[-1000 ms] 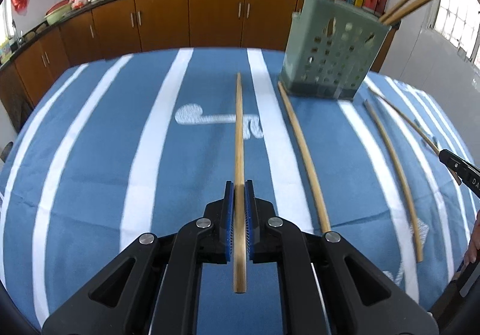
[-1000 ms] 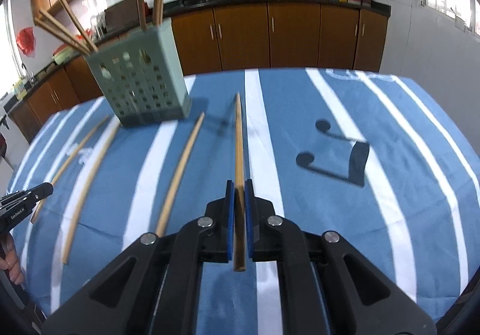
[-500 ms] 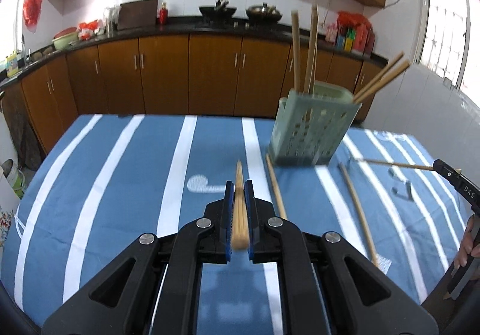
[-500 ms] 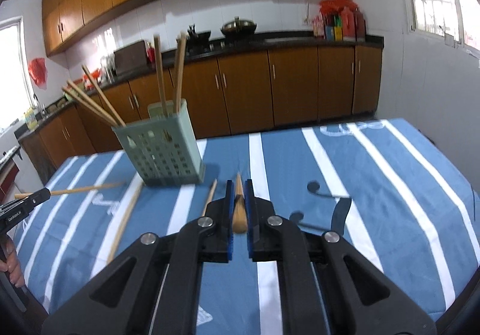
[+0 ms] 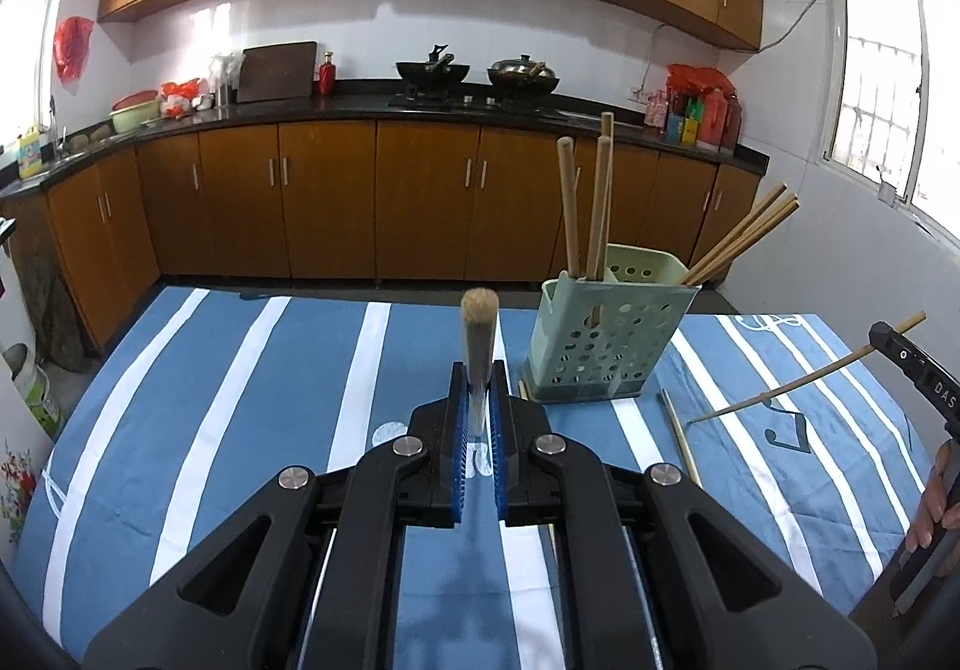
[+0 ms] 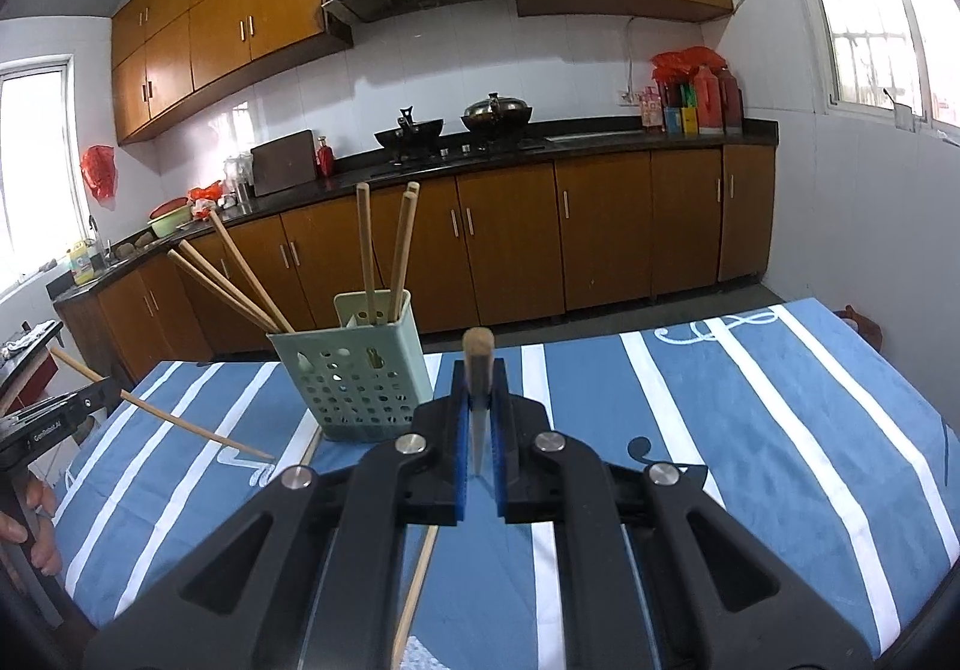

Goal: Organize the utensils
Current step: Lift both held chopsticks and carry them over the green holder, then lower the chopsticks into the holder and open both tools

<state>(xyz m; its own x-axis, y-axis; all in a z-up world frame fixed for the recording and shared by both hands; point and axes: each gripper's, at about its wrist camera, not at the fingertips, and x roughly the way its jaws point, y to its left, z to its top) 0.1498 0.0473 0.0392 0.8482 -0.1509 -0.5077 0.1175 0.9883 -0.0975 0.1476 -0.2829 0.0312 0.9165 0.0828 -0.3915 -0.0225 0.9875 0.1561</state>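
My left gripper (image 5: 478,406) is shut on a wooden chopstick (image 5: 479,334) that stands nearly upright, held above the table. My right gripper (image 6: 478,406) is shut on another wooden chopstick (image 6: 478,364), also tipped up. Each gripper shows in the other's view, the right one at the right edge (image 5: 912,364), the left one at the left edge (image 6: 54,412), each with its chopstick slanting down. A pale green perforated holder (image 5: 606,346) stands on the table with several chopsticks in it; it also shows in the right wrist view (image 6: 354,370).
The table has a blue cloth with white stripes (image 5: 240,430). Loose chopsticks lie on it near the holder (image 5: 678,436) and below my right gripper (image 6: 414,586). Kitchen cabinets and a counter run behind the table (image 5: 360,202).
Both grippers have lifted their chopsticks off the table and tipped them from lying flat to nearly upright. Both views now look higher, toward the kitchen wall.
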